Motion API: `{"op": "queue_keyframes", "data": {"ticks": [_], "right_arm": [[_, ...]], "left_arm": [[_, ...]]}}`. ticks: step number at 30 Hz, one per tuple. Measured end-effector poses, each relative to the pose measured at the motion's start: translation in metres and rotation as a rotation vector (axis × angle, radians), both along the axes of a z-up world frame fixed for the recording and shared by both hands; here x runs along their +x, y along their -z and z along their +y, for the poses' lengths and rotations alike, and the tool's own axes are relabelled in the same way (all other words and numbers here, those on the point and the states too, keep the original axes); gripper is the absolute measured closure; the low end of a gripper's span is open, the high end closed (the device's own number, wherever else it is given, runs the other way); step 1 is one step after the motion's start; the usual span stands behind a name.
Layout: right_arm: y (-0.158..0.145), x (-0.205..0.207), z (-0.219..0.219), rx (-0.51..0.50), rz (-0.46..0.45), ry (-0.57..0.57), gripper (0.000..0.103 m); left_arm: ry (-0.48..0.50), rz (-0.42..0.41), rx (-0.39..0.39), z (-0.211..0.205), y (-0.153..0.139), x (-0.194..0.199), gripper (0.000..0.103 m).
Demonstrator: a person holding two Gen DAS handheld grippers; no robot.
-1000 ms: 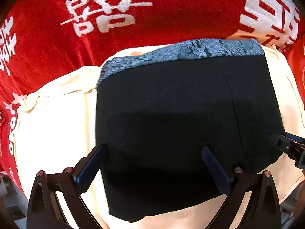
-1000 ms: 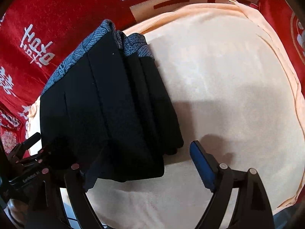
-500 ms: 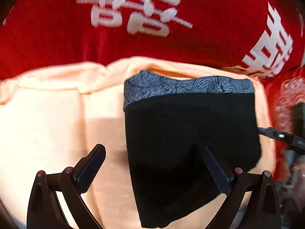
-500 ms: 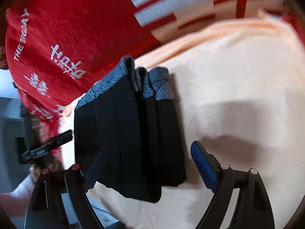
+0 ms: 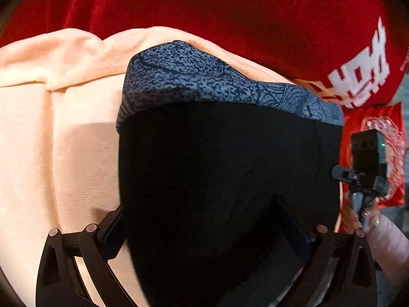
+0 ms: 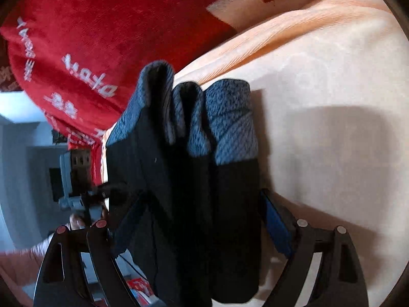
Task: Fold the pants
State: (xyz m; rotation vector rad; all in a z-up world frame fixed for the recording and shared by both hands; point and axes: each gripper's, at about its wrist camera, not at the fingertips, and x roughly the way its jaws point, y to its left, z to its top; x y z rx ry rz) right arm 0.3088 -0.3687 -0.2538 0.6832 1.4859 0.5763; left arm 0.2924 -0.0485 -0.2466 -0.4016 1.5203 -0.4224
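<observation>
Counting one folded pants (image 5: 225,179) bundle, two claws: left gripper (image 5: 204,230) and right gripper (image 6: 202,220) both spread wide, straddling it, grip unclear.

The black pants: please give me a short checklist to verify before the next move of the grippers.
1. Black pants folded into a stack of layers: ok.
2. Pants lying on the peach cloth, not on the red blanket: ok.
3. Right gripper jaws wide, straddling the stack: ok.
4. Right gripper pads pressing on the fabric: cannot tell.
5. Left gripper jaws wide over the pants: ok.
6. Grey patterned waistband edges lined up: not ok, the layers are staggered.
</observation>
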Motion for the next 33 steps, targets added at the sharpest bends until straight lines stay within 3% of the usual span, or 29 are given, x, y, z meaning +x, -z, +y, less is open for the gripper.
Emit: {"op": "queue_keyframes", "data": {"ticks": [2, 3, 5, 7, 11, 18, 21, 25, 26, 27, 29, 33], "right_arm": [[-0.002, 0.003, 0.006, -0.029, 0.012, 0.004, 0.031], [-0.003, 0.002, 0.006, -0.029, 0.023, 0.008, 0.036], [-0.008, 0.001, 0.005, -0.005, 0.035, 0.027, 0.053], [-0.021, -0.002, 0.002, 0.031, 0.019, 0.05, 0.062], [-0.041, -0.013, 0.007, 0.058, -0.006, 0.053, 0.063], [-0.074, -0.065, 0.018, 0.107, -0.005, 0.088, 0.063], [-0.076, -0.093, 0.028, 0.105, 0.008, 0.089, 0.063], [-0.048, -0.121, 0.05, 0.039, 0.042, 0.061, 0.062], [-0.039, -0.128, 0.051, -0.001, 0.042, 0.052, 0.057], [-0.032, -0.132, 0.052, -0.037, 0.029, 0.059, 0.053], [-0.024, -0.136, 0.043, -0.014, 0.028, 0.099, 0.046], [-0.032, -0.137, 0.044, -0.068, 0.046, 0.117, 0.04]], "left_arm": [[-0.033, -0.012, 0.031, 0.001, -0.004, -0.003, 0.001], [-0.049, -0.031, 0.034, -0.001, -0.01, -0.006, 0.014], [-0.057, -0.064, 0.042, -0.004, -0.024, -0.011, 0.026], [-0.061, -0.087, 0.062, -0.003, -0.036, -0.015, 0.034], [-0.081, -0.09, 0.037, 0.01, -0.053, -0.025, 0.043], [-0.047, -0.115, 0.04, 0.026, -0.099, -0.065, 0.043], [-0.033, -0.102, 0.055, 0.027, -0.099, -0.083, 0.043], [-0.017, -0.041, 0.076, 0.045, -0.073, -0.109, 0.043], [-0.017, -0.023, 0.087, 0.049, -0.063, -0.113, 0.039], [-0.031, -0.008, 0.103, 0.055, -0.048, -0.119, 0.028], [-0.074, -0.022, 0.095, 0.065, -0.04, -0.124, 0.014], [-0.094, 0.002, 0.117, 0.072, -0.035, -0.122, 0.005]]}}
